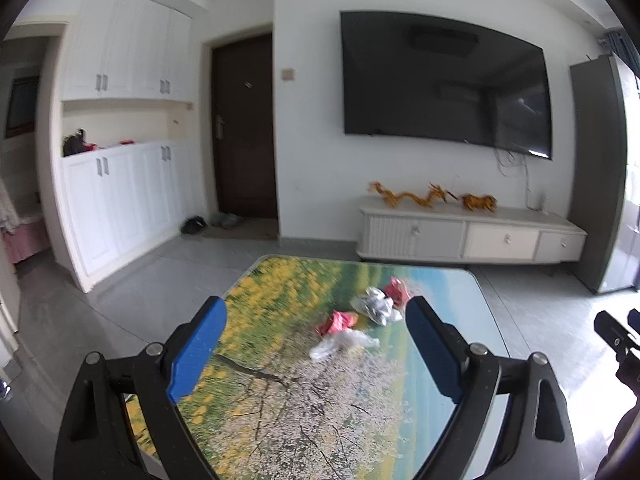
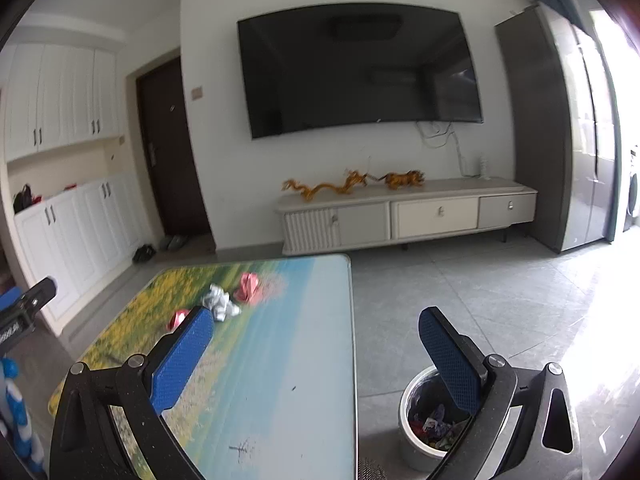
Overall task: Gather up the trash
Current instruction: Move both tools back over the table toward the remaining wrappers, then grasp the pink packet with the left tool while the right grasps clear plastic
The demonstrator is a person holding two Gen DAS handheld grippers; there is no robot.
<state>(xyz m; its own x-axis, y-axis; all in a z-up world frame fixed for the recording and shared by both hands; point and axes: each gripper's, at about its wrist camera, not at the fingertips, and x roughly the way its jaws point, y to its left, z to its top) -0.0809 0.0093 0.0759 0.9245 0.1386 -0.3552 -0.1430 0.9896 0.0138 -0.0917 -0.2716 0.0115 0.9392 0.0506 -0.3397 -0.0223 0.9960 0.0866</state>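
Note:
Several pieces of trash lie on the landscape-printed table [image 1: 280, 400]: a red wrapper [image 1: 338, 320], a clear plastic bag [image 1: 344, 342], a crumpled white paper [image 1: 376, 306] and another red wrapper [image 1: 396, 290]. My left gripper [image 1: 314, 308] hovers open just short of them, with nothing between its blue pads. In the right wrist view the pink-red wrapper [image 2: 248, 286], the white paper [image 2: 219, 300] and a red scrap [image 2: 178, 318] sit far left of my right gripper [image 2: 316, 316]. It is open and empty over the table's [image 2: 280, 360] right edge. Below it a white trash bin [image 2: 412, 400] holds litter.
A low TV cabinet [image 1: 472, 236] with golden dragon figures [image 1: 416, 196] stands under a wall TV [image 1: 440, 84]. White cupboards [image 1: 120, 208] and a dark door [image 1: 244, 128] are at the left, a grey fridge [image 2: 560, 140] at the right. Grey tiled floor [image 2: 480, 288] surrounds the table.

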